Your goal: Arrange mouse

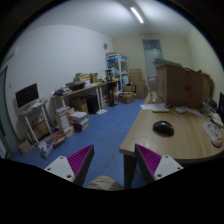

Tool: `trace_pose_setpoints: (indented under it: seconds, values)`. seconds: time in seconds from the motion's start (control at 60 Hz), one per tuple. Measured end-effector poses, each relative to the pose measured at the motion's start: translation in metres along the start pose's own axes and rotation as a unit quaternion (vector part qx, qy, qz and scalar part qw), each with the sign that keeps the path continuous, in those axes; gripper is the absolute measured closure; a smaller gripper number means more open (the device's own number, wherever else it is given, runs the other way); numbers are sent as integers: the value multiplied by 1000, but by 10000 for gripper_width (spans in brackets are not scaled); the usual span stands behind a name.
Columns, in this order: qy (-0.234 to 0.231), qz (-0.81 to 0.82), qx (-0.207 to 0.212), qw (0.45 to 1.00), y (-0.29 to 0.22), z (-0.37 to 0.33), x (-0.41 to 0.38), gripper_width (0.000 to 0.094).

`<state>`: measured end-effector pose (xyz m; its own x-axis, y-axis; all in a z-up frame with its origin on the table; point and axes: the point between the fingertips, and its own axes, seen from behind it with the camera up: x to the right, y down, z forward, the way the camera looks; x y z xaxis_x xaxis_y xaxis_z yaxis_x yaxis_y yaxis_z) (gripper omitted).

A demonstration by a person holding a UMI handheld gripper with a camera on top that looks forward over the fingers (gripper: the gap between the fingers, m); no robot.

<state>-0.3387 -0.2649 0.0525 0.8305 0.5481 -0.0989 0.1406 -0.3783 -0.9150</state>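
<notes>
A dark mouse (163, 128) lies on the light wooden table (172, 146), ahead of my right finger and beyond it. My gripper (113, 165) is open and empty, held in the air above the blue floor off the table's near corner. Its two magenta pads (80, 161) stand wide apart with nothing between them. The right finger overlaps the table's near edge in view.
A cardboard box (181, 84) stands at the back of the table, with white items (213, 133) at its right. Desks with a monitor (27, 96), shelves and clutter line the left wall. The blue floor (95, 128) lies between.
</notes>
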Motion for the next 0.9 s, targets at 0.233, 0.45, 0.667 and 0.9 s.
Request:
trace_pose_setpoints:
  seconds: [0.233,0.45,0.667,0.9]
  values:
    - [80,-6,-11,997,-7,23,63,86]
    - [140,-29,-30,989,-6,50,148,100]
    - [113,-5,-62,992,2,105,187,90]
    - [109,7,-59,992,-19,153,212,37]
